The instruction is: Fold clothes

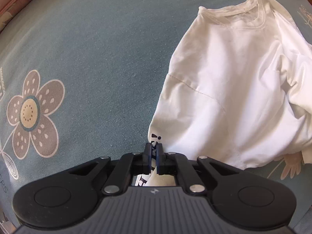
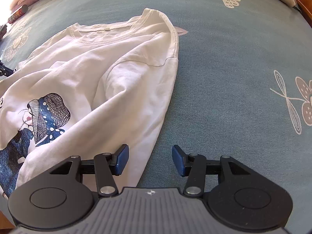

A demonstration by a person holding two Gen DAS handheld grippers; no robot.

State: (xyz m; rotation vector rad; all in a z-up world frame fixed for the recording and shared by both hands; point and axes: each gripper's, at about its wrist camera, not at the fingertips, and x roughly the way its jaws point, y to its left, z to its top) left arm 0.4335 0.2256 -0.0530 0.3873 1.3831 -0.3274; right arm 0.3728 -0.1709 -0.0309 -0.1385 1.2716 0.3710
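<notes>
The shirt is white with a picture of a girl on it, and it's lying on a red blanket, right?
Not quite. The shirt is white with a picture of a girl on it, but the blanket under it is blue-grey with flowers, not red. The right wrist view shows this.

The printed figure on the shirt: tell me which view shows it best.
The right wrist view: the printed figure lies face up on the white T-shirt. The left wrist view shows only scraps of dark print where the left gripper pinches the cloth.

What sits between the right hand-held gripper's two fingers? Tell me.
Only bare blue-green bedcover; the white T-shirt edge stops near the right hand-held gripper's left finger, seen from the right wrist.
</notes>
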